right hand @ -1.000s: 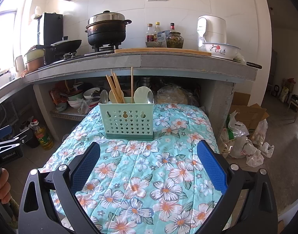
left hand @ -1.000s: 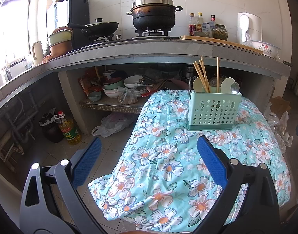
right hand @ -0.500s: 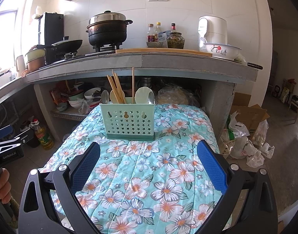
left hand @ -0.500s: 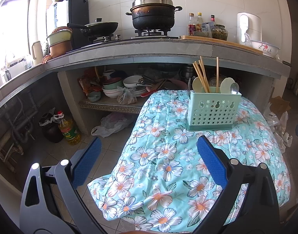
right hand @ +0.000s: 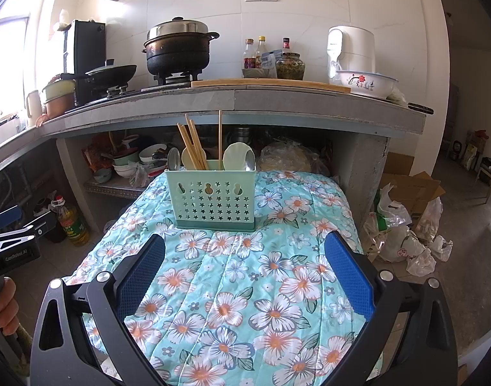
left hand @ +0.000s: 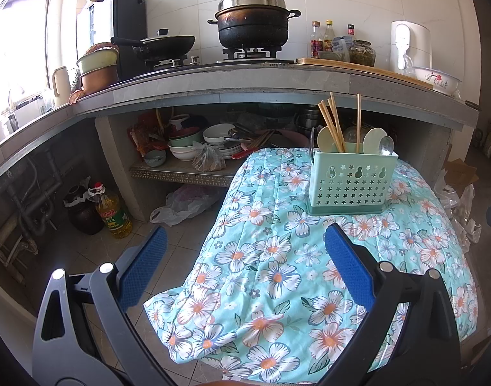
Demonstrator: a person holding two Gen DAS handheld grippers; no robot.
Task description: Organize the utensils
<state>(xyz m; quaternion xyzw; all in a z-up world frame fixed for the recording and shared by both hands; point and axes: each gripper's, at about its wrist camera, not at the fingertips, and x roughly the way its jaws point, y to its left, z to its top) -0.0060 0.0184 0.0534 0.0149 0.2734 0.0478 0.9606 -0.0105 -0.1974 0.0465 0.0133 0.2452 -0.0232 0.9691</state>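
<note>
A mint-green perforated utensil caddy stands upright at the far end of a table covered by a floral cloth. Wooden chopsticks, pale ceramic spoons and metal spoons stick up out of it. My left gripper is open and holds nothing, hovering off the table's near left corner. My right gripper is open over the near half of the cloth, facing the caddy, also with nothing in it.
Behind the table runs a stone counter with a pot, a wok, bottles and a bowl. Dishes fill the shelf under it. An oil bottle stands on the floor left; plastic bags lie right. A hand holds the left gripper's body.
The right wrist view has drifted slightly closer to the caddy. The left gripper has barely moved. Both stay open and hold nothing.
</note>
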